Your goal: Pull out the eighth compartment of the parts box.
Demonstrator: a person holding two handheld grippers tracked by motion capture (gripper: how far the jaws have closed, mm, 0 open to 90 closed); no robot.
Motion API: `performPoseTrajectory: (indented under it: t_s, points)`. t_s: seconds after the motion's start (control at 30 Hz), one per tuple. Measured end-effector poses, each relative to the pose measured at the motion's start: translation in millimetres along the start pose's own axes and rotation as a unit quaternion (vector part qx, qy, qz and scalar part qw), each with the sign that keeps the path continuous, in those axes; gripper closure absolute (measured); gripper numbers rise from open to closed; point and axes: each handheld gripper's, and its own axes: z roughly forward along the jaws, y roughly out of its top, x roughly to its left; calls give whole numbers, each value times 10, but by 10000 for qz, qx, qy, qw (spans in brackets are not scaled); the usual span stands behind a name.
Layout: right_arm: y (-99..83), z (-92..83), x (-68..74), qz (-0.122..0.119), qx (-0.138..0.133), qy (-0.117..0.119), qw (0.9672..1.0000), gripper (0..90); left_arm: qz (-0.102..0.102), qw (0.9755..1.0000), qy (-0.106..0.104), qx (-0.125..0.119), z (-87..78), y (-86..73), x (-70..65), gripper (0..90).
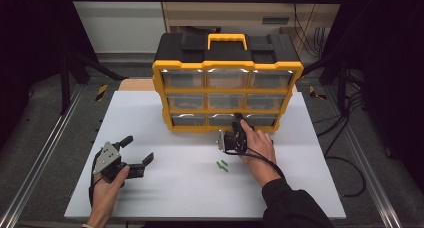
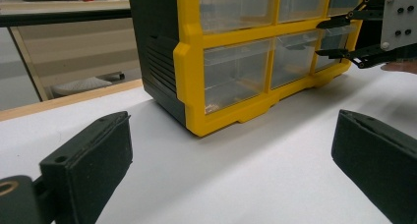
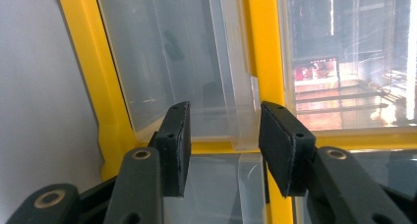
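Right tongs (image 3: 223,145) straddle clear drawer handle (image 3: 243,130).

I can't read any text, label, brand or number from here. The yellow and black drawer cabinet (image 1: 227,83) carries no lettering I can make out, and its clear drawer fronts (image 2: 236,74) look blank, though glare may be hiding small print.

Organizer: we see a yellow-and-black plastic drawer cabinet (image 1: 227,83), frame smooth, slightly glossy.
Drawers: we see clear glossy plastic drawer fronts (image 3: 196,62), reflective.
Desk: we see a matt white desk top (image 1: 190,183).
Jaws: matt black, faintly grainy.
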Motion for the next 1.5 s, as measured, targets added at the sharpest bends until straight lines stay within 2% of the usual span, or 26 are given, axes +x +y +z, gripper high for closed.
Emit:
performPoseTrajectory:
  t_s: [0.27,0.4,0.7,1.3,1.4,1.5]
  points:
    - [3,-2,7,11,41,-116,9999,626,1,10000,-6,6,2,0,1,14]
    - [9,0,4,-74,46,-163,9998,636,-1,10000,8,5,0,0,2,14]
    - [22,-3,2,-94,100,-209,9997,675,27,10000,15,11,-1,2,0,14]
    - [39,-3,11,-21,165,-262,9995,692,25,10000,41,1,-10,5,7,14]
    - [53,-11,16,9,244,-258,9994,691,23,10000,38,0,-10,5,6,14]
    - [46,-5,11,16,186,-258,9995,695,31,10000,36,6,-9,5,4,14]
